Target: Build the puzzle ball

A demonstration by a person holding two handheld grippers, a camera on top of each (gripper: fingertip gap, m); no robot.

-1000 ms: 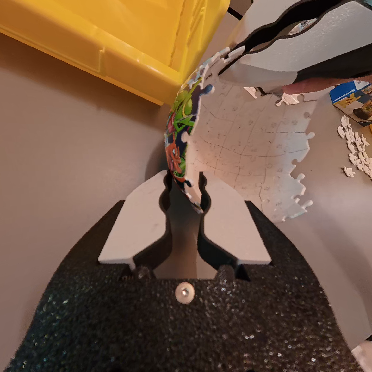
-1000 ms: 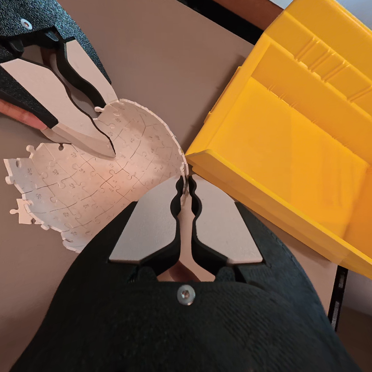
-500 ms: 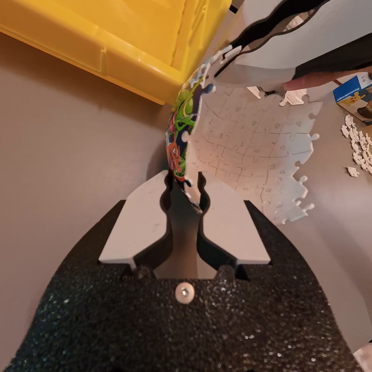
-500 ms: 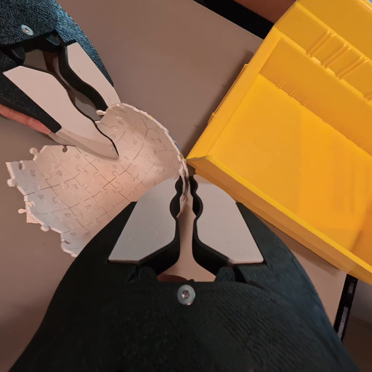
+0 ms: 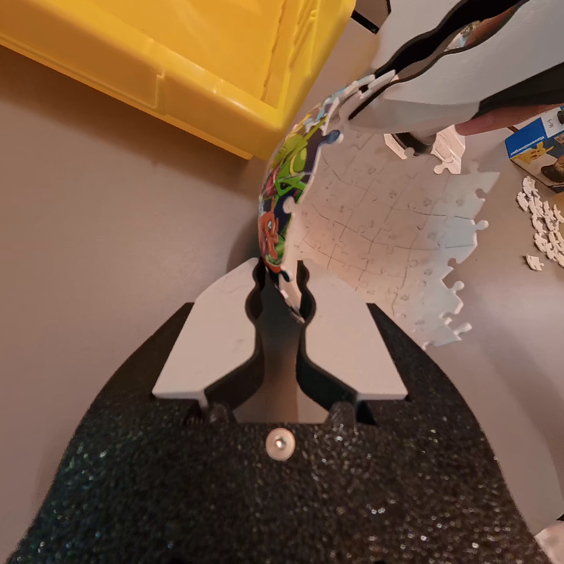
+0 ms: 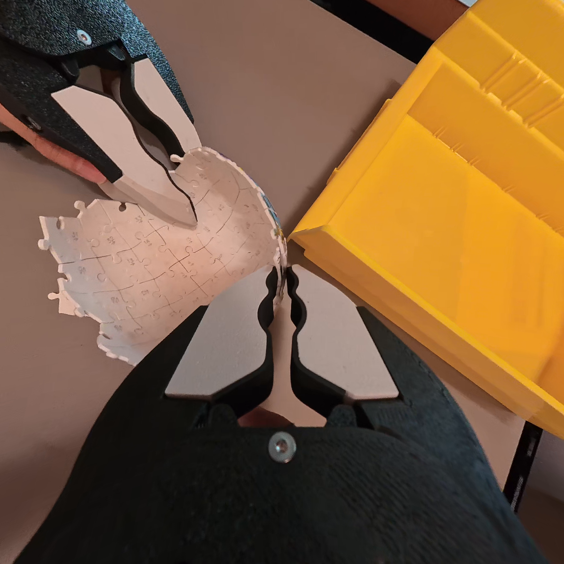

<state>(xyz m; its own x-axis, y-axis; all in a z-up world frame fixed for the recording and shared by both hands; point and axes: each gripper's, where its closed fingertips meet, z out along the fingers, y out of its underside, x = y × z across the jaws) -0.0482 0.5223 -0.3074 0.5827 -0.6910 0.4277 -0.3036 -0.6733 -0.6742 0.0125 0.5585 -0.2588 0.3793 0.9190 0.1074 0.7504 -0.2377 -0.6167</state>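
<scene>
A partly built puzzle ball (image 5: 381, 219) is a curved shell, white with small marks inside and printed in green, orange and blue outside. It is held up over the tan table. My left gripper (image 5: 280, 274) is shut on the shell's near rim, one finger inside and one outside. My right gripper (image 6: 282, 274) is shut on another part of the rim, next to the yellow bin. The shell (image 6: 171, 259) opens toward the right wrist camera. Each gripper shows in the other's view: the right one (image 5: 363, 91) and the left one (image 6: 183, 189).
A large yellow plastic bin (image 5: 183, 61) stands close beside the shell and also shows in the right wrist view (image 6: 442, 213). Several loose white pieces (image 5: 546, 232) and a blue puzzle box (image 5: 537, 152) lie to the right. A table edge (image 6: 522, 457) runs near the bin. There is about 9 cm between the tips of the two grippers.
Both grippers keep their hold. The shell and both grippers have shifted slightly together, and the shell has turned a little. Nothing was let go.
</scene>
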